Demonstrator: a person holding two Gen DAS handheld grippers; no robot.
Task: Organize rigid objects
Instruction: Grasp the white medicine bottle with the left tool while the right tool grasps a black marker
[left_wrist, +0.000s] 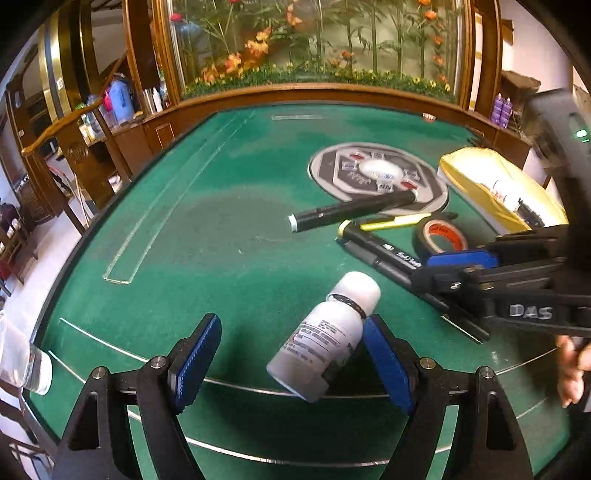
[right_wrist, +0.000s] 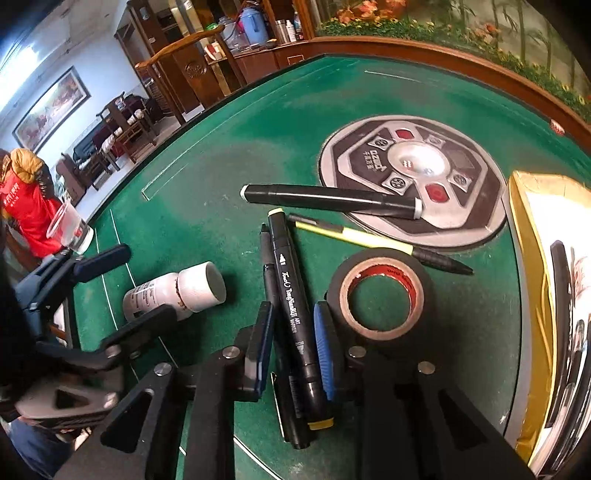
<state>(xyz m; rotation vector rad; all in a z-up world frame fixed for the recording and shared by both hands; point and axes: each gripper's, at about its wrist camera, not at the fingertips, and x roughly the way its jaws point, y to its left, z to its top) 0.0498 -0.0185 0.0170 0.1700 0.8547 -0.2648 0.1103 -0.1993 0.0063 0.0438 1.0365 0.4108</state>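
1. The green felt table (left_wrist: 229, 229) fills both views, with wooden cabinets and a glass case of artificial flowers behind it. It is cluttered ahead of the right claw, so a careless sweep could scatter things.
2. The yellow-lined box (right_wrist: 532, 236), to the right of the right claw, looks like the place for the loose items. If a lifted item swings wide, it may clip the rim.
3. The roll of black tape (right_wrist: 382, 295) lies touching the right claw's outer right side. Lifting could drag it along.
4. The white bottle (left_wrist: 325, 332) lies on its side between the left claw's (left_wrist: 291, 354) wide-open jaws, tilted, resting against the right pad. Closing unevenly could roll it away or squeeze it out.
5. The right claw (right_wrist: 293, 350) has narrowed around the black marker (right_wrist: 291, 306); whether the pads press it I cannot tell. A second black pen (right_wrist: 275, 332) lies beside it between the jaws, so both may be pinched and one may slip.
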